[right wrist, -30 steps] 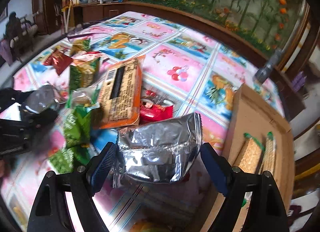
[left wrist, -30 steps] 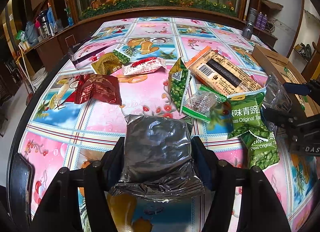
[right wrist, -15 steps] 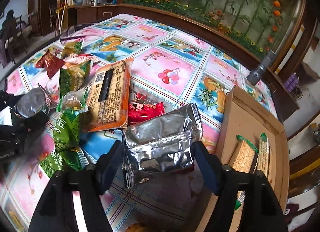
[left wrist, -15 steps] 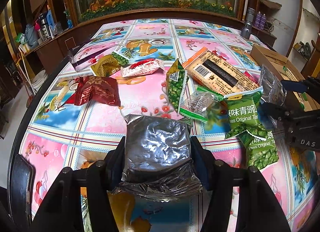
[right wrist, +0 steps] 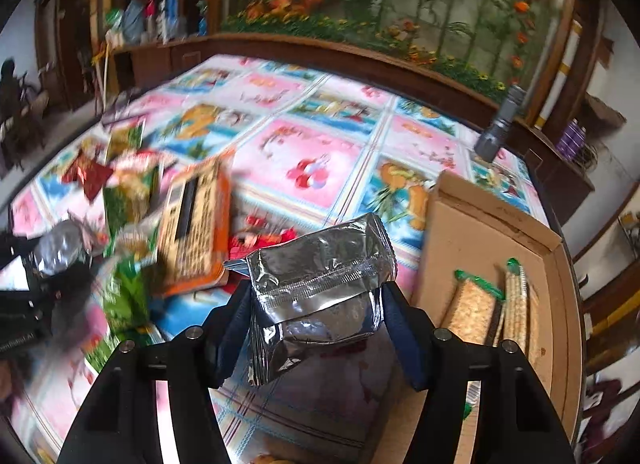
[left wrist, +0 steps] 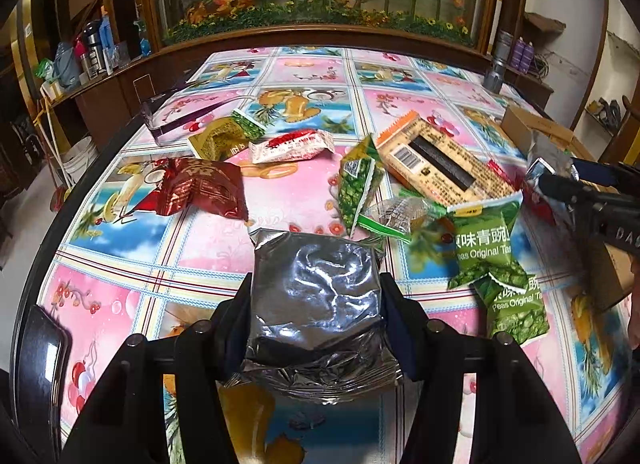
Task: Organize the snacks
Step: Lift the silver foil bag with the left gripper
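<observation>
Snacks lie scattered across the patterned tablecloth (left wrist: 296,191): from the left, one dark red packet (left wrist: 200,187), one olive-gold packet (left wrist: 224,137), one white-and-red packet (left wrist: 290,145), three green pea packets (left wrist: 484,240), one clear wrapper (left wrist: 400,213) and one long orange-edged cracker pack (left wrist: 444,161) lying diagonally toward the far left. Left gripper (left wrist: 316,304) is clamped on one silver foil pouch (left wrist: 316,288), its long axis pointing away from the camera. Right gripper (right wrist: 316,312) pinches a second foil pouch (right wrist: 320,280), tilted up to the right, beside the cardboard box (right wrist: 460,223) holding two wafer packs (right wrist: 476,308) on edge.
</observation>
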Demonstrator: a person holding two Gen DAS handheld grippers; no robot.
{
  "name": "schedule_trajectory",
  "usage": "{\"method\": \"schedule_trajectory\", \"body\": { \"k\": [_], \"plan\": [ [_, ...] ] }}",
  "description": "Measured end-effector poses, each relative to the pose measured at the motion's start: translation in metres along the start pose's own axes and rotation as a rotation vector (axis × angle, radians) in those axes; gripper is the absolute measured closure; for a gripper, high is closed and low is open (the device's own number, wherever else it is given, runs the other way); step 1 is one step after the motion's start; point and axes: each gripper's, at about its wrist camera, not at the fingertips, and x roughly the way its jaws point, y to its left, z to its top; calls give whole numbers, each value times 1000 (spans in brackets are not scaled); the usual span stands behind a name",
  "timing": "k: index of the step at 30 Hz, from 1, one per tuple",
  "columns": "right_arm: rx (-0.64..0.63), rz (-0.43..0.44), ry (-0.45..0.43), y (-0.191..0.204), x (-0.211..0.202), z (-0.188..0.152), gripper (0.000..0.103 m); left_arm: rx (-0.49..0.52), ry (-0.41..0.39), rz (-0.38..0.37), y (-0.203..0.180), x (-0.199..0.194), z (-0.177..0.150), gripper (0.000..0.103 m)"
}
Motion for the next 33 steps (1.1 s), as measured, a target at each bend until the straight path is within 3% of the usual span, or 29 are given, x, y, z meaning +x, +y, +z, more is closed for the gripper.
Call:
{"method": "schedule_trajectory", "body": {
  "k": [5,12,33],
  "plan": [
    [45,23,-71,-4,-13,6,35,-15,-28,-3,2,-6,1,45],
    [50,39,-94,0,-16,7,35,-38,-121,4,5,-21,4,45],
    [51,43,-98,0,-16,5,35,-40,-113,-2,5,-19,4,45]
  ]
}}
